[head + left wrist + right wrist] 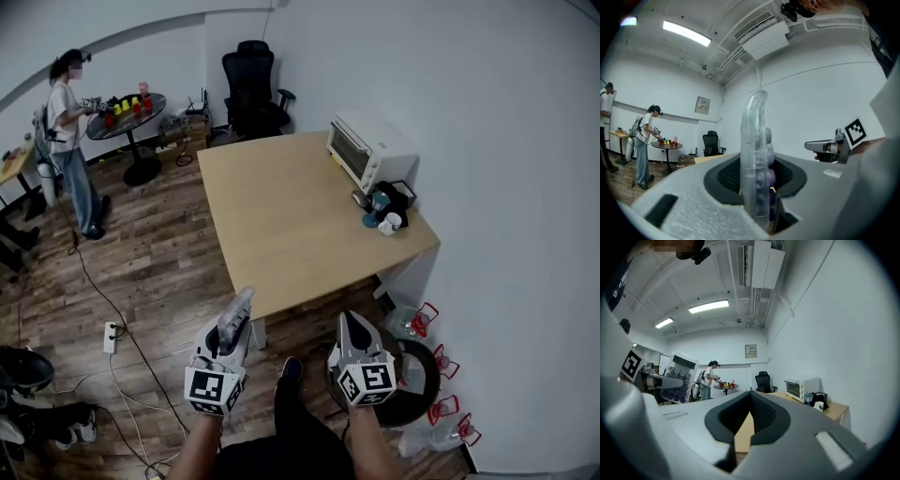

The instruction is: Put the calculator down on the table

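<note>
Your left gripper [232, 330] clamps the calculator [756, 150] edge-on, short of the table [291, 225], which lies at twelve o'clock. Your right gripper [354, 326] appears closed and empty. Carry step in hand. Next move: reach over the near edge, lower, release.

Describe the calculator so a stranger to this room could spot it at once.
Find the big wooden table and come to its near edge. Just short of it, the left gripper holds the calculator upright between its jaws. Unlike the white toaster oven on the table, it is a clear-cased slab with round purple keys.
</note>
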